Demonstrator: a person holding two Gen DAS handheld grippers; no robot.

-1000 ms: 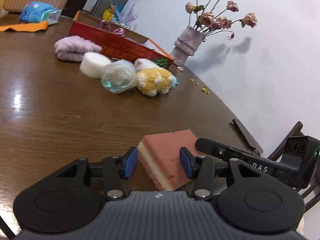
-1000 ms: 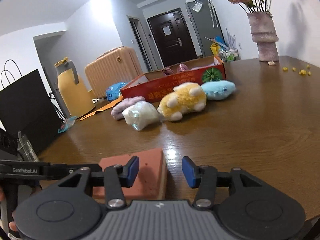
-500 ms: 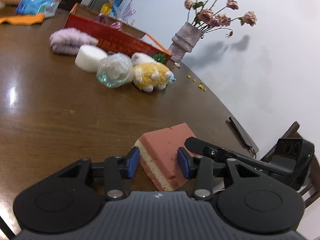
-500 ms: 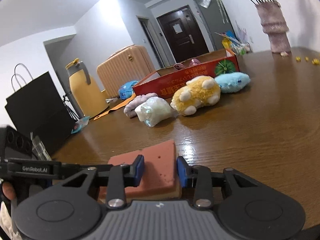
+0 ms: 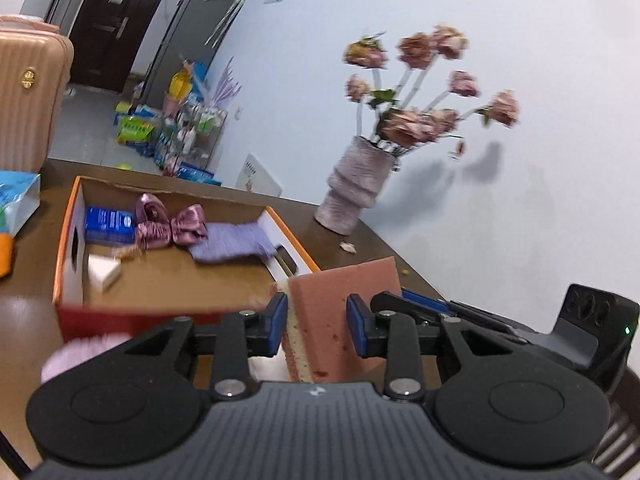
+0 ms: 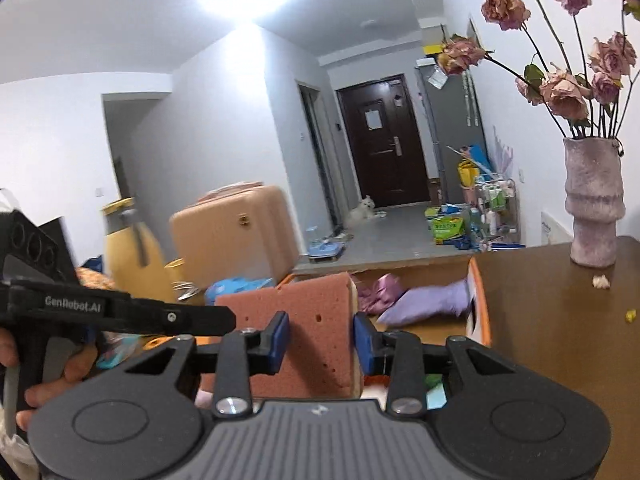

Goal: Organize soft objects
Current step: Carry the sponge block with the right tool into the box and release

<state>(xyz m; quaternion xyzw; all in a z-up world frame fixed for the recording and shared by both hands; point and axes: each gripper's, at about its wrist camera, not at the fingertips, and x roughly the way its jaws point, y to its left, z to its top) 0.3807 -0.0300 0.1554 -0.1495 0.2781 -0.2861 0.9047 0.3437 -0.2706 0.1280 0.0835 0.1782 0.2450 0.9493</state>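
Both grippers are shut on one pink and cream sponge, which hangs in the air near the open red and orange cardboard box. My left gripper clamps one end. My right gripper clamps the other end of the sponge. The box holds a purple sock, a pink bow, a blue packet and a white block. A pink fluffy item shows just in front of the box, partly hidden by my left gripper.
A textured vase of dried roses stands on the brown table right of the box, also seen in the right wrist view. A peach suitcase and yellow jug stand beyond the table.
Both grippers have closed on the sponge and lifted it off the table, carrying it forward to the box. The plush toys have dropped out of view.
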